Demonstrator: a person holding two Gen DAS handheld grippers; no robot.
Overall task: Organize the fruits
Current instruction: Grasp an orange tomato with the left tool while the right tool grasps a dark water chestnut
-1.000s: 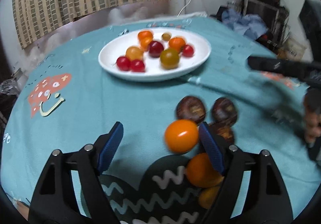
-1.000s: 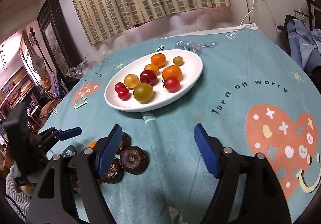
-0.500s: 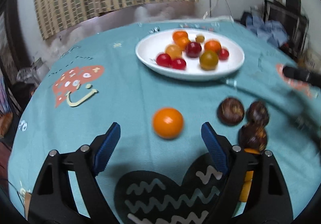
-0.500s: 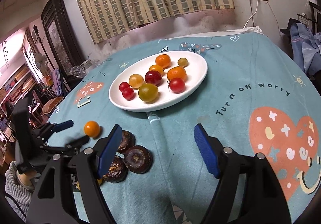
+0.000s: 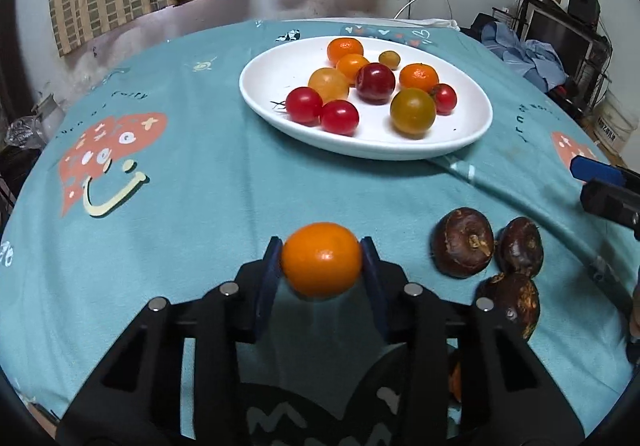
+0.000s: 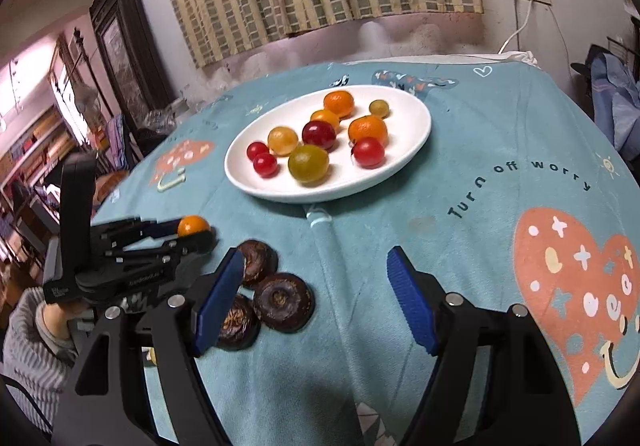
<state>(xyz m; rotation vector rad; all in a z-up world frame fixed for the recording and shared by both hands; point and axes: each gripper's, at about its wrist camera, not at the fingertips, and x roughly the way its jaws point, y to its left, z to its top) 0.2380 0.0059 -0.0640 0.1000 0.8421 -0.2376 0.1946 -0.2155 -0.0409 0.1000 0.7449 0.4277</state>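
Left claw (image 5: 321, 266): closing on the orange fruit (image 5: 321, 264), which sits between its blue pads; both pads look to touch its sides, near the fingertips.
Right claw (image 6: 316, 302): spread wide with nothing between the jaws, hanging over the teal tablecloth (image 6: 480, 150) just right of the dark brown fruits (image 6: 283, 301).
Where the fruit is: the orange fruit is low over the cloth on the near side of the table, well short of the white plate (image 5: 468, 134), which lies farther away and to the right and already carries red, yellow, orange and greenish fruits.
Step in hand: by my reading, securing the orange fruit so it can go to the plate.
Doing it well: the fruit is round and smooth, so squeeze across its widest part and only until it stops slipping. Lift straight up before swinging toward the plate. Set it down on the bare stretch of plate nearest the claw, so the fruits there are not knocked about.
Left wrist view only: the pads against the fruit, and another orange piece (image 5: 455, 382) half hidden behind the right finger.
Right wrist view only: the left claw from the side, the hand (image 6: 60, 320) and grey sleeve holding it, and the spread right jaws.
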